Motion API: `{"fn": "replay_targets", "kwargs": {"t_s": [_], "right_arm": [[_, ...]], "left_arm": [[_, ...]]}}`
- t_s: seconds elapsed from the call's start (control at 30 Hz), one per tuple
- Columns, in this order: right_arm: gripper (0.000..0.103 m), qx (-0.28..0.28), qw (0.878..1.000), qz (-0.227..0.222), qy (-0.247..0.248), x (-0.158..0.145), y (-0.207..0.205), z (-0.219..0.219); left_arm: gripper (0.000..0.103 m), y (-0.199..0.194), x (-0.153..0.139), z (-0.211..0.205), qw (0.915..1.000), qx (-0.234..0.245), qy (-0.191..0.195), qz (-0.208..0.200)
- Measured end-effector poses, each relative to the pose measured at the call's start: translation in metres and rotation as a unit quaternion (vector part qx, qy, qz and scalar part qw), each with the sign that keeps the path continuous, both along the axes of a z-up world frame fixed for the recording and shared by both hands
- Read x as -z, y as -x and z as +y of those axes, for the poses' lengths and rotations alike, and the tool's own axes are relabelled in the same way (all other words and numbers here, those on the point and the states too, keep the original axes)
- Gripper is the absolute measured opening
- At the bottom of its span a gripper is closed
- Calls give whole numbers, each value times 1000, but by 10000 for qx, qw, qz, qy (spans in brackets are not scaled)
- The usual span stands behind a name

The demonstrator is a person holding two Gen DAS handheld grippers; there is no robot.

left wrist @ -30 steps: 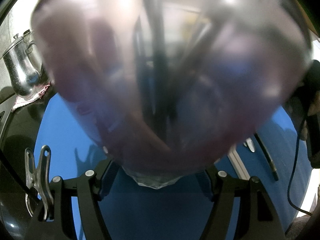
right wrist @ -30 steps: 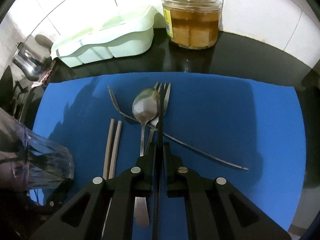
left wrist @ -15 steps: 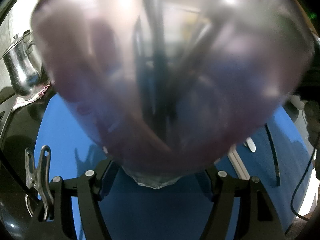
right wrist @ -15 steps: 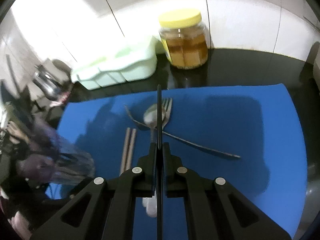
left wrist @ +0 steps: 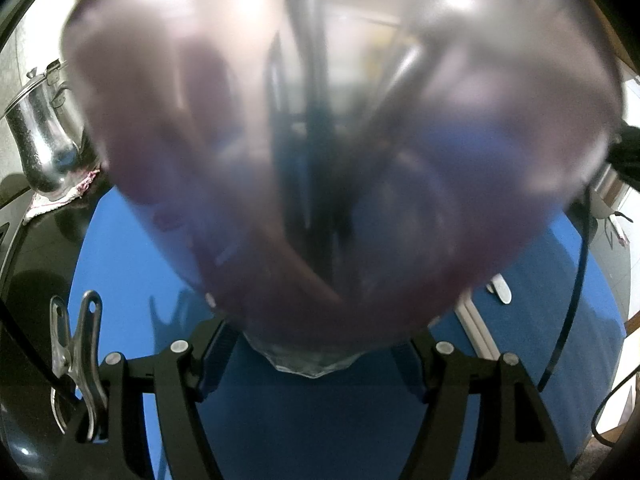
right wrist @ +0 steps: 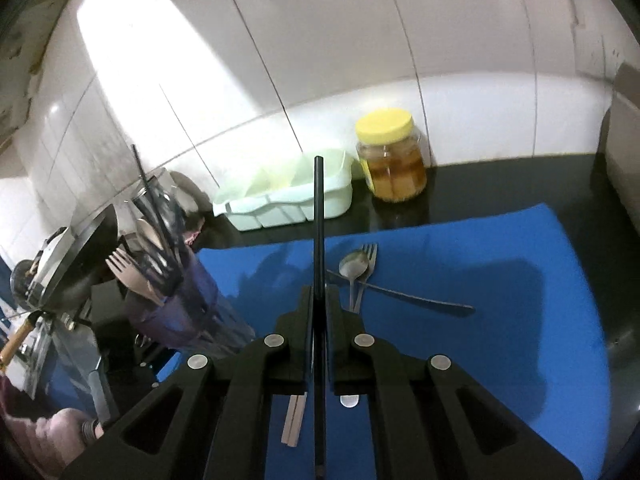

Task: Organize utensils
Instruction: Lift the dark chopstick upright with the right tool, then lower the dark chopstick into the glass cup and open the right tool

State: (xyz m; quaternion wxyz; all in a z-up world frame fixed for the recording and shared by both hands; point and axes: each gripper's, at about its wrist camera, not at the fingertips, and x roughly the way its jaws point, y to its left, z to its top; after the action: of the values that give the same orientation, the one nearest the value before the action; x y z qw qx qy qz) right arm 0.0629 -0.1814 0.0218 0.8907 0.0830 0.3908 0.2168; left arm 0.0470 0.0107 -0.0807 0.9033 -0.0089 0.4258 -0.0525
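My left gripper [left wrist: 316,344] is shut on a clear glass tumbler [left wrist: 320,160] that fills the left wrist view; blurred utensils stand inside it. In the right wrist view the tumbler [right wrist: 176,280] is at the left, tilted, holding a wooden fork, a spoon and a black straw. My right gripper [right wrist: 319,300] is shut on a black chopstick [right wrist: 318,224] and holds it raised above the blue mat [right wrist: 500,280]. A metal spoon [right wrist: 353,266], two forks [right wrist: 370,256] and a wooden chopstick pair [right wrist: 294,420] lie on the mat.
A mint-green divided tray [right wrist: 288,196] and a yellow-lidded jar [right wrist: 390,156] stand by the tiled back wall. A steel jug [left wrist: 44,136] stands at the mat's far left. A black cable [left wrist: 576,280] hangs at the right. The counter is black.
My right gripper has lifted the black chopstick off the mat and tilted upward, with the tumbler now nearer on its left. The left gripper and tumbler have stayed nearly still.
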Motion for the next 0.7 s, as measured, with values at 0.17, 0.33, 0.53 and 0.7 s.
{"fn": "replay_targets", "kwargs": {"t_s": [0.17, 0.33, 0.53, 0.7], "right_arm": [[7, -28, 9996, -259, 53, -15, 18, 2], [7, 32, 9980, -621, 147, -35, 29, 5], [7, 167, 9933, -1097, 311, -60, 34, 8], [7, 181, 9918, -1227, 319, -78, 31, 10]], "left_arm": [[74, 0, 0, -1, 10000, 1, -1, 0], [74, 0, 0, 0, 10000, 0, 4, 0], [74, 0, 0, 0, 10000, 0, 4, 0], [74, 0, 0, 0, 10000, 0, 3, 0]]}}
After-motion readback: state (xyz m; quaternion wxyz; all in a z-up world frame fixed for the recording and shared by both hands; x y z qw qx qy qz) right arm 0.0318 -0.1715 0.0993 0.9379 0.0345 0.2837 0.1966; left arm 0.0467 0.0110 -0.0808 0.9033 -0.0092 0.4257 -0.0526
